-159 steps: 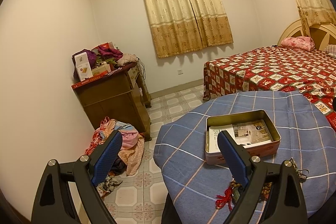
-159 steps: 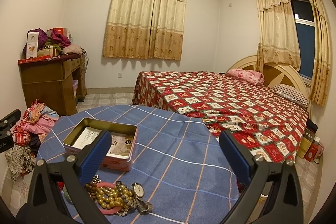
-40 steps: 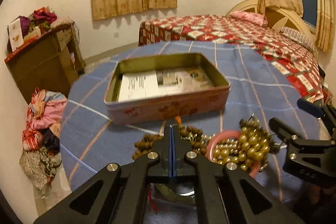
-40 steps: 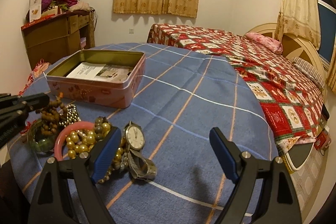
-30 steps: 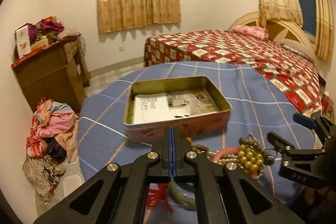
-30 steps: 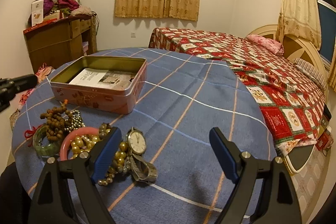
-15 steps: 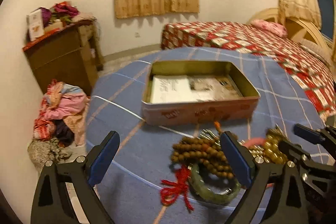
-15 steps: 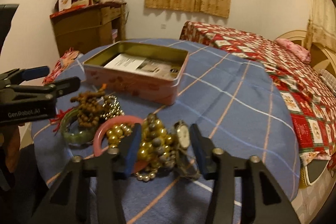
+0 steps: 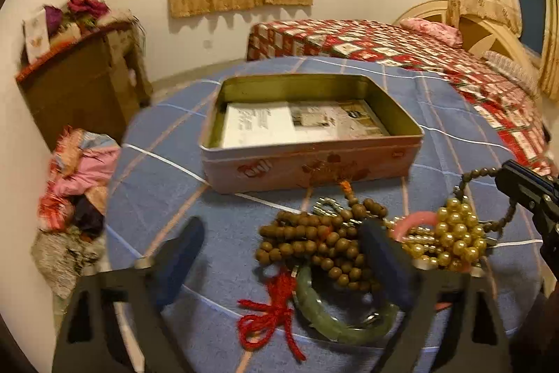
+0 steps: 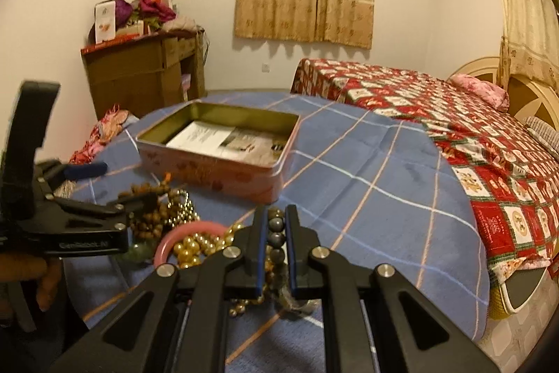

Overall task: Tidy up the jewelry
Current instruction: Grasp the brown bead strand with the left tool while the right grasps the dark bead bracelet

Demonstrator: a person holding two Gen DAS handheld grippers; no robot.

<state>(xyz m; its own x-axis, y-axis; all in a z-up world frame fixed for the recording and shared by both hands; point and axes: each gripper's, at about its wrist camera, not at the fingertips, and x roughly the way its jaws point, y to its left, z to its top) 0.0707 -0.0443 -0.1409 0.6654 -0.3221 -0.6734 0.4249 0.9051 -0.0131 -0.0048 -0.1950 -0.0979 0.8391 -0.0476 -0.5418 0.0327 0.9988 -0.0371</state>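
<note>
An open pink tin (image 9: 311, 163) (image 10: 223, 170) lined with paper stands on the blue checked tablecloth (image 9: 160, 187). In front of it lies a jewelry pile: brown wooden beads (image 9: 314, 240), a green jade bangle (image 9: 335, 320), a red tassel (image 9: 276, 313), a pink bangle (image 10: 188, 233) and gold pearls (image 9: 450, 240). My left gripper (image 9: 283, 254) is open, low over the wooden beads and jade bangle. My right gripper (image 10: 276, 233) is shut on a strand of dark beads (image 10: 276, 229) and appears at the right edge of the left wrist view (image 9: 531, 191).
A bed with a red patterned cover (image 10: 454, 114) lies to the right of the table. A wooden dresser (image 10: 143, 72) with clutter stands by the left wall. A heap of clothes (image 9: 77, 184) lies on the floor beside the table.
My right gripper closed from open onto the dark bead strand in the pile. My left gripper, shut a second ago, opened and dropped lower over the wooden beads and jade bangle.
</note>
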